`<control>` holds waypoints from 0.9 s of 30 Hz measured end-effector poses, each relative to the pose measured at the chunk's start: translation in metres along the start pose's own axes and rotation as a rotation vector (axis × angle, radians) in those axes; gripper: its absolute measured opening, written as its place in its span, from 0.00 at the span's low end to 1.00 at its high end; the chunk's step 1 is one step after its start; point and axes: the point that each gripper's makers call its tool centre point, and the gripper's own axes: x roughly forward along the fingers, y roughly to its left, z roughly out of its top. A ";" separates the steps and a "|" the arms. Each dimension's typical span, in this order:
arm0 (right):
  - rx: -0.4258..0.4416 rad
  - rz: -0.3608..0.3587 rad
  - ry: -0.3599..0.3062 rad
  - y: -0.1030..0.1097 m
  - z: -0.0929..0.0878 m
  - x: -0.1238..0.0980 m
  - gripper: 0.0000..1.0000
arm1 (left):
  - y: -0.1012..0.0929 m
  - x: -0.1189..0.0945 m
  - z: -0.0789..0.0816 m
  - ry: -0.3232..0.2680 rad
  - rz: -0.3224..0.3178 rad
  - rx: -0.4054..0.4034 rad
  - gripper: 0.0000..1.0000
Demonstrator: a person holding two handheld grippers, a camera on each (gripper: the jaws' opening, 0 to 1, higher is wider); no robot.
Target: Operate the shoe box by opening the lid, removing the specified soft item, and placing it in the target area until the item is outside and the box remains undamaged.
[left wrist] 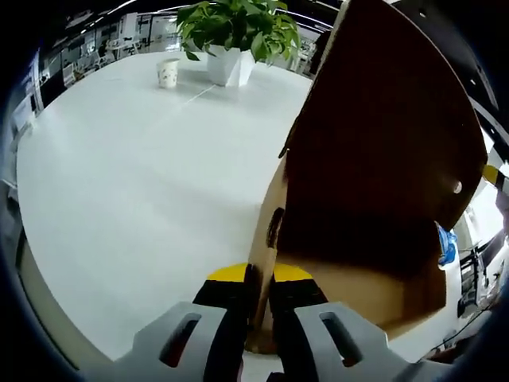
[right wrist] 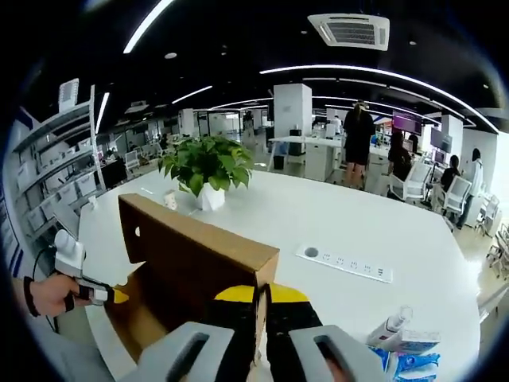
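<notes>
The brown cardboard shoe box rises close on the right of the left gripper view, its inside in deep shadow. My left gripper is shut on a thin cardboard edge of the box, between its yellow-tipped jaws. In the right gripper view the shoe box stands on the white table, with a tall panel upright. My right gripper is shut on that panel's near end. At the box's far left end a hand holds the left gripper. No soft item shows; the box's inside is hidden.
A potted green plant in a white pot and a paper cup stand on the white table. A white power strip lies to the right, blue packets beside a bottle lower right. People stand at desks behind.
</notes>
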 end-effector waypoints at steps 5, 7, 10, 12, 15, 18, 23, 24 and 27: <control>-0.013 -0.004 -0.020 0.004 -0.002 -0.005 0.00 | -0.001 0.000 0.000 -0.003 0.006 -0.006 0.06; -0.018 -0.005 -0.031 0.005 -0.004 -0.007 0.00 | -0.001 0.001 0.001 -0.005 0.007 -0.011 0.06; -0.026 -0.009 -0.042 0.006 -0.006 -0.010 0.00 | -0.002 0.002 0.002 -0.007 0.009 -0.016 0.06; -0.024 -0.011 -0.046 0.007 -0.007 -0.011 0.00 | -0.002 0.003 0.002 -0.006 0.009 -0.018 0.06; -0.035 -0.017 -0.048 0.010 -0.008 -0.014 0.00 | -0.003 0.003 0.003 -0.008 0.009 -0.018 0.06; -0.046 -0.021 -0.049 0.012 -0.012 -0.017 0.00 | -0.003 0.003 0.003 -0.009 0.008 -0.014 0.06; -0.050 -0.025 -0.053 0.015 -0.016 -0.021 0.00 | -0.003 0.003 0.003 -0.005 0.001 -0.006 0.06; -0.052 -0.026 -0.055 0.015 -0.017 -0.022 0.00 | -0.003 0.003 0.003 -0.005 -0.001 0.000 0.06; -0.059 -0.035 -0.060 0.017 -0.018 -0.023 0.00 | -0.003 0.004 0.003 -0.004 -0.019 0.026 0.07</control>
